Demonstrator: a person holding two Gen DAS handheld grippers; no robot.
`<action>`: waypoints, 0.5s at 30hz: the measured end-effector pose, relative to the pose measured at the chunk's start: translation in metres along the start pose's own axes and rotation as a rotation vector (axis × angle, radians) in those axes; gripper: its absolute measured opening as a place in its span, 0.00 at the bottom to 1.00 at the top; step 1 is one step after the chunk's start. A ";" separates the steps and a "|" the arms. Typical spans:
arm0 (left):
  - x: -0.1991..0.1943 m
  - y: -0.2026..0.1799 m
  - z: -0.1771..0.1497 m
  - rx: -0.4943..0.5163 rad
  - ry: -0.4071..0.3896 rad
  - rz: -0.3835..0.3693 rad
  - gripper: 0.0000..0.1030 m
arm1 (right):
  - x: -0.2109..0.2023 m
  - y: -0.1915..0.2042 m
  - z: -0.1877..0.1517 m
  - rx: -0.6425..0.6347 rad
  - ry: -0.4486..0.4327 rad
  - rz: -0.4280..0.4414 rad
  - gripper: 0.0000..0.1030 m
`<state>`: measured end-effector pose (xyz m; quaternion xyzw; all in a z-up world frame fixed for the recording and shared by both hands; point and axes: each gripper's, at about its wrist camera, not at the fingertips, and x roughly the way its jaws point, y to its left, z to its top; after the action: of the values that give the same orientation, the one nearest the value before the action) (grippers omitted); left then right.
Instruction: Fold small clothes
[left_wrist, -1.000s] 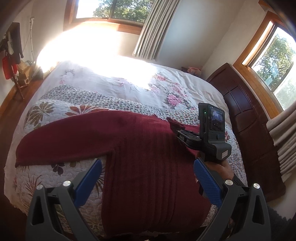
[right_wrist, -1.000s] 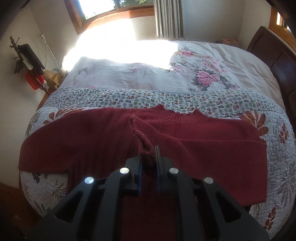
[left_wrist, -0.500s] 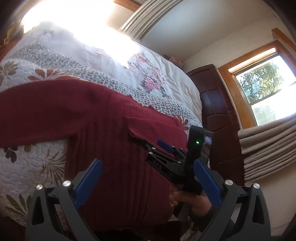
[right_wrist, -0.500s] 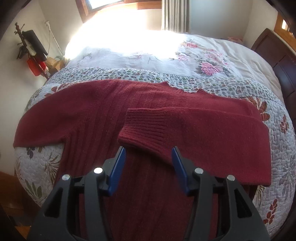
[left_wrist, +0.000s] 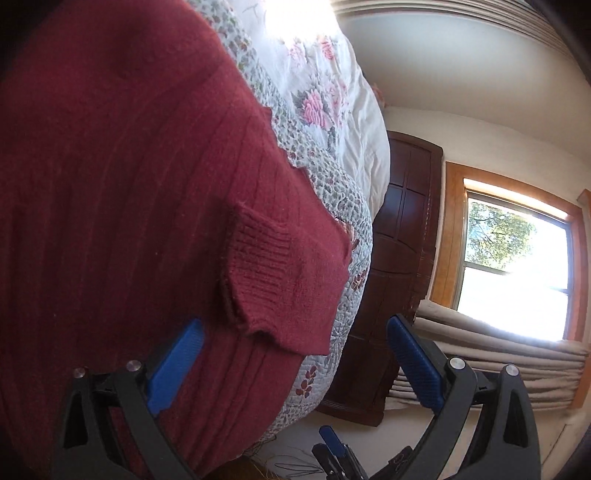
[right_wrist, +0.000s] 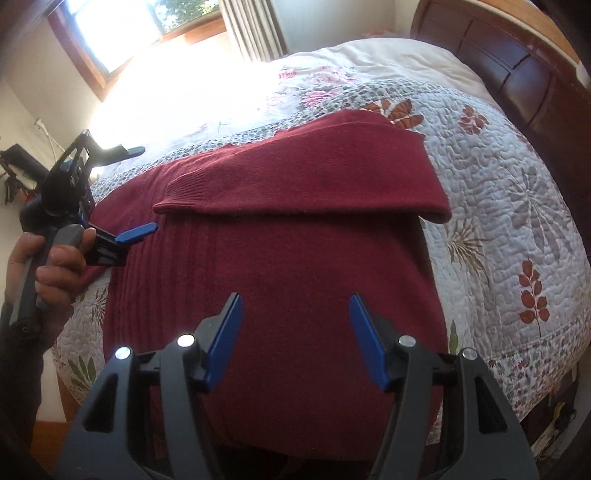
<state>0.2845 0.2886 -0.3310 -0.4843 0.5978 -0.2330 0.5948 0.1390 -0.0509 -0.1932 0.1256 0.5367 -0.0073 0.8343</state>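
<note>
— Where is the sweater?

— The dark red sweater (right_wrist: 295, 251) lies flat on the quilted floral bedspread (right_wrist: 498, 206) of the bed. One sleeve (right_wrist: 303, 184) is folded across the chest, its ribbed cuff (left_wrist: 258, 266) resting on the body.

— And the right gripper?

— The right gripper (right_wrist: 295, 336) hovers over the lower part of the sweater, its blue fingers (right_wrist: 225, 336) spread wide, holding nothing.

— The left one?

— The left gripper (left_wrist: 291, 358), held in a hand (right_wrist: 48, 266), sits near the cuff with fingers (left_wrist: 173, 365) wide apart and empty; one fingertip points at the cuff's edge. A dark wooden headboard (right_wrist: 517, 62) stands beyond.
</note>
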 end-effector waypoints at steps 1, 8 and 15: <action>0.005 0.001 0.003 -0.013 0.005 -0.004 0.96 | -0.002 -0.005 -0.003 0.024 -0.001 0.004 0.59; 0.012 -0.001 0.016 -0.040 -0.047 -0.025 0.80 | -0.005 -0.012 -0.011 0.079 0.001 0.045 0.59; 0.037 -0.006 0.023 0.041 0.058 0.151 0.11 | -0.010 0.000 -0.015 0.062 -0.009 0.055 0.59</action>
<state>0.3143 0.2615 -0.3482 -0.4188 0.6447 -0.2136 0.6029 0.1215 -0.0491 -0.1900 0.1661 0.5289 -0.0013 0.8323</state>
